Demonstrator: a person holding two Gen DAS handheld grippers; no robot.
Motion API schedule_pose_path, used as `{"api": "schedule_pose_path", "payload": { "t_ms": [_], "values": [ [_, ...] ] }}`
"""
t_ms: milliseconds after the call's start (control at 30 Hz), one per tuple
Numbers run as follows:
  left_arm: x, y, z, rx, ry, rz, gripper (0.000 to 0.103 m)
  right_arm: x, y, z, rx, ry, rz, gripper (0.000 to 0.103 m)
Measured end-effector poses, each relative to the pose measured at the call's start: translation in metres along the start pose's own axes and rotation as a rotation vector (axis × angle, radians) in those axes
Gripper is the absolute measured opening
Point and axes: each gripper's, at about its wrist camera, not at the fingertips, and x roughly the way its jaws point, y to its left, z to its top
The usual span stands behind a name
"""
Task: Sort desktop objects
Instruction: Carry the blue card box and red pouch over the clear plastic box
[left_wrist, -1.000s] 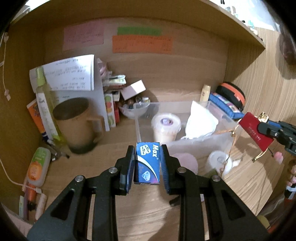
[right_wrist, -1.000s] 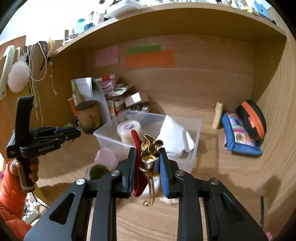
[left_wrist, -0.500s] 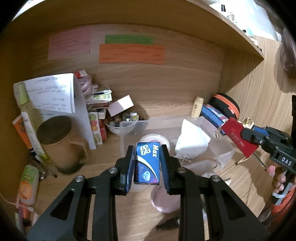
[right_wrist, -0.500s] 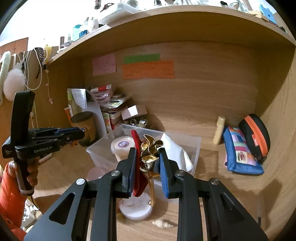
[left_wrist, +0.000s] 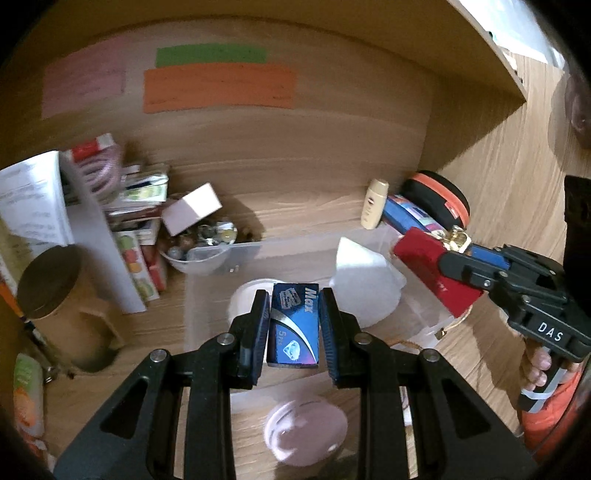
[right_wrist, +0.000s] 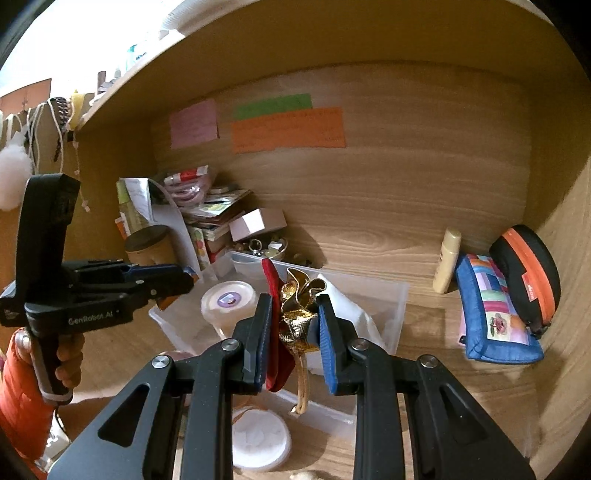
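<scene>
My left gripper (left_wrist: 293, 325) is shut on a small blue "Max" box (left_wrist: 293, 328) and holds it above the near left part of a clear plastic bin (left_wrist: 207, 295). My right gripper (right_wrist: 293, 325) is shut on a red pouch with a gold bow (right_wrist: 297, 314) and holds it over the same bin (right_wrist: 400, 295); it shows at the right of the left wrist view (left_wrist: 436, 273). In the bin lie a white round tub (right_wrist: 228, 301) and a white cloth (right_wrist: 351, 314). The left gripper appears at the left of the right wrist view (right_wrist: 184, 282).
A brown mug (left_wrist: 55, 306), papers and small boxes (left_wrist: 136, 229) crowd the back left. A bowl of trinkets (left_wrist: 203, 251) sits behind the bin. A blue patchwork pouch (right_wrist: 495, 314), a black-orange case (right_wrist: 528, 273) and a cream bottle (right_wrist: 447, 266) stand at the right. Round lids (right_wrist: 258, 439) lie in front.
Both grippers have moved forward and higher over the bin, each still holding its object. The right gripper with the red pouch now hangs over the bin's right side.
</scene>
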Motion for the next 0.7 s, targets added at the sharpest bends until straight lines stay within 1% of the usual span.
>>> {"api": "schedule_pose_path", "payload": {
  "t_ms": [67, 400, 700],
  "values": [
    [0.009, -0.004, 0.002, 0.007, 0.018, -0.02, 0.027, 0.006, -0.003, 0.0, 0.002, 0.008, 0.002, 0.021],
    [0.041, -0.023, 0.007, 0.057, 0.097, -0.07, 0.027, 0.034, -0.022, -0.009, 0.05, 0.075, -0.008, 0.021],
    [0.072, -0.039, 0.011, 0.109, 0.167, -0.102, 0.027, 0.046, -0.035, -0.015, 0.079, 0.125, -0.031, 0.021]
  ]
}}
